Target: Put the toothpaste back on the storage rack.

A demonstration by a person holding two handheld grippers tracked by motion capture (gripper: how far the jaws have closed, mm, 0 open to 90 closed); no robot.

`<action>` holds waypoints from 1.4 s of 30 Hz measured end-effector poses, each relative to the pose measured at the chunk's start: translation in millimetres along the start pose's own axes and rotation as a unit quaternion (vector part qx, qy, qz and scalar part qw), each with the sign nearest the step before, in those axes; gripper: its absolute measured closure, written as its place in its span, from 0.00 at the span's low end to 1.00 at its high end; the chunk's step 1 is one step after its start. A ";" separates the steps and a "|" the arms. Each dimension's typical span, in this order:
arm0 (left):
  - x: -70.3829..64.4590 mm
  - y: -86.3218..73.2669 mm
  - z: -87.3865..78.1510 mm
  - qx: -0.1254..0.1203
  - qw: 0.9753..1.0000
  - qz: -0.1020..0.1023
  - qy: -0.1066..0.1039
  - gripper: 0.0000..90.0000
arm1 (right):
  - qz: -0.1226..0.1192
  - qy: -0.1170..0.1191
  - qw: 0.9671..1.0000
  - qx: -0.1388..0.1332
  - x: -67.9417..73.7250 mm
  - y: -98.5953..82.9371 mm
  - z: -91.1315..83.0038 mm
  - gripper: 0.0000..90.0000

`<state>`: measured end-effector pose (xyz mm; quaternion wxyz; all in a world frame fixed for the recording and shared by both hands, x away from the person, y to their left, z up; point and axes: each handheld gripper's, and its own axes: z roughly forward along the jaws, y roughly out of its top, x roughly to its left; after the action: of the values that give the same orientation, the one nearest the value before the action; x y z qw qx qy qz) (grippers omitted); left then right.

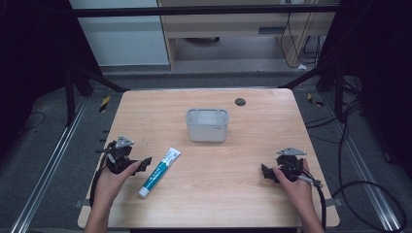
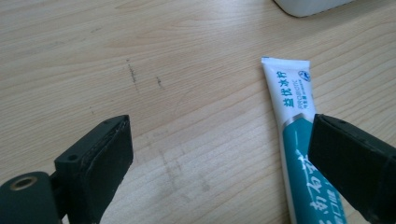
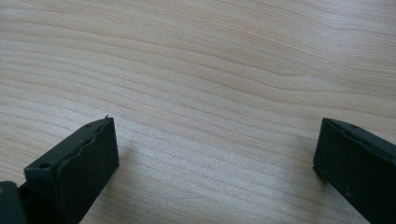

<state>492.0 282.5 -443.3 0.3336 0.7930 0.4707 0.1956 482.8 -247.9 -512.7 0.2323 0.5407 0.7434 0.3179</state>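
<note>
Near-left of the grey rectangular plastic bin [image 1: 207,124], well apart from it, lies a white and teal toothpaste tube [image 1: 159,172] flat on the pale wooden table [image 1: 233,194]. Just left of that tube: left gripper [image 1: 141,165], jaws spread wide, nothing held. Near-right of the bin: right gripper [image 1: 265,171], likewise wide open over bare wood.
</note>
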 end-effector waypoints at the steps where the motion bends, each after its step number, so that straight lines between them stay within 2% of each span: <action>1: -1.3 1.2 -1.6 0.000 1.000 0.003 -0.002 0.07 | 0.000 0.000 1.000 0.000 0.0 0.0 0.0 0.00; 6: -9.0 3.2 -5.3 0.004 1.000 0.007 -0.004 0.09 | 0.000 0.000 1.000 0.000 0.0 0.0 0.0 0.00; 12: -23.5 5.7 2.0 0.023 0.999 0.026 -0.012 0.10 | 0.000 0.000 1.000 0.000 0.0 0.0 0.1 0.00; 16: -25.5 6.3 3.8 0.020 1.000 0.015 -0.011 0.11 | 0.000 0.000 1.000 0.000 0.0 0.0 0.1 0.00; 19: -26.4 7.1 5.2 0.029 0.999 0.014 -0.008 0.09 | 0.000 0.000 1.000 0.000 0.1 0.0 0.1 0.00; 22: -29.2 9.0 6.6 0.041 0.999 0.022 -0.010 0.09 | 0.001 -0.001 1.000 0.000 0.3 -0.1 0.0 0.00; 26: -30.7 10.1 8.8 0.052 0.998 0.030 0.000 0.10 | 0.001 -0.001 1.000 0.000 0.2 -0.1 0.0 0.00; 33: -36.3 24.2 11.6 0.080 0.995 0.043 0.027 0.15 | 0.000 -0.001 1.000 0.000 0.2 -0.1 0.0 0.00; 35: -37.7 25.6 11.4 0.081 0.996 0.040 0.022 0.16 | 0.000 -0.001 1.000 0.000 0.2 -0.1 0.0 0.00; 36: -40.8 27.3 11.9 0.083 0.996 0.030 0.009 0.16 | 0.000 -0.001 1.000 0.000 0.2 -0.1 0.0 0.00; 41: -53.1 31.6 17.9 0.111 0.992 0.054 0.011 0.18 | 0.000 -0.001 1.000 0.000 0.2 -0.1 0.0 0.00; 42: -53.1 31.6 17.9 0.111 0.992 0.054 0.011 0.19 | 0.000 -0.001 1.000 0.000 0.2 -0.1 0.0 0.00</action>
<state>497.1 219.2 -433.1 0.2274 0.8474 0.4492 0.1685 482.7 -247.7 -512.8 0.2329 0.5413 0.7429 0.3175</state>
